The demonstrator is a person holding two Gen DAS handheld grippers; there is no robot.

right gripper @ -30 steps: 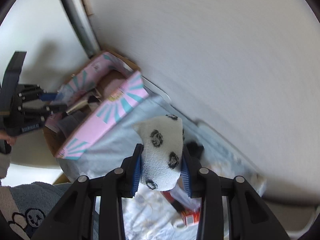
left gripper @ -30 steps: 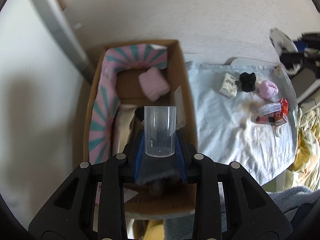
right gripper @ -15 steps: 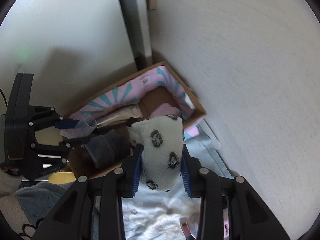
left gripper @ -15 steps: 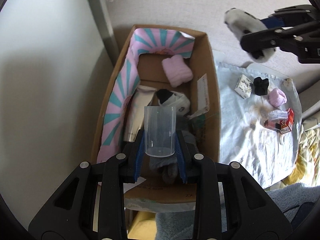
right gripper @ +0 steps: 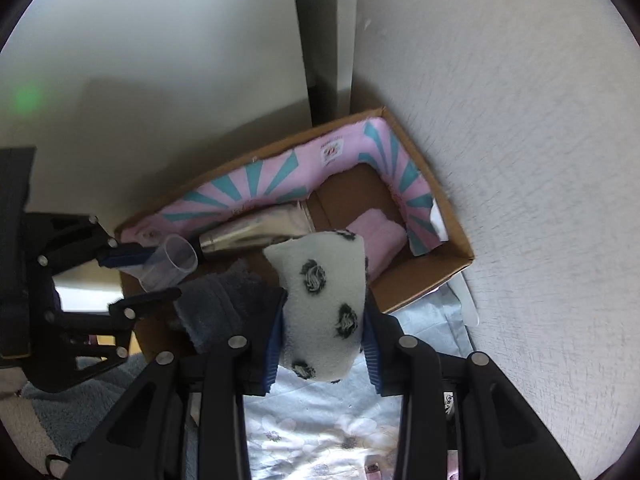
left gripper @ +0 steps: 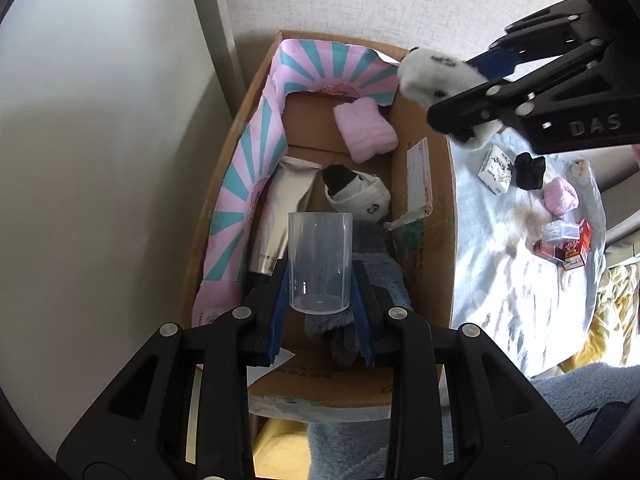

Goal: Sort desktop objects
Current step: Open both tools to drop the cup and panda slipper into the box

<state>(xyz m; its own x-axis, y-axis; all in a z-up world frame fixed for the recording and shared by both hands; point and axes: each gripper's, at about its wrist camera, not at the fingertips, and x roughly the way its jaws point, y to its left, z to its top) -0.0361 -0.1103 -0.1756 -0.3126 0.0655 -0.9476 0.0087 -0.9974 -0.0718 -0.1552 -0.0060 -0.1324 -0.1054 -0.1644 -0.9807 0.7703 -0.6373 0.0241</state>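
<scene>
My left gripper (left gripper: 320, 280) is shut on a clear plastic cup (left gripper: 320, 260), held above the near part of the cardboard box (left gripper: 424, 240). My right gripper (right gripper: 322, 324) is shut on a white sock with black spots (right gripper: 324, 296), held over the box's right edge; the sock also shows in the left wrist view (left gripper: 432, 72). In the box lie a pink folded cloth (left gripper: 364, 128), a silver tube (left gripper: 280, 216), a white sock (left gripper: 360, 196) and a grey-blue fleece cloth (left gripper: 372, 264).
A floral cloth (left gripper: 520, 280) covers the table right of the box. On it lie a small white carton (left gripper: 496, 170), a black item (left gripper: 530, 170), a pink ball of cloth (left gripper: 560, 196) and a red box (left gripper: 572, 244). Walls stand behind and left of the box.
My right gripper has carried the spotted sock from over the table to the box's right edge. My left gripper has drawn back and up a little with the cup.
</scene>
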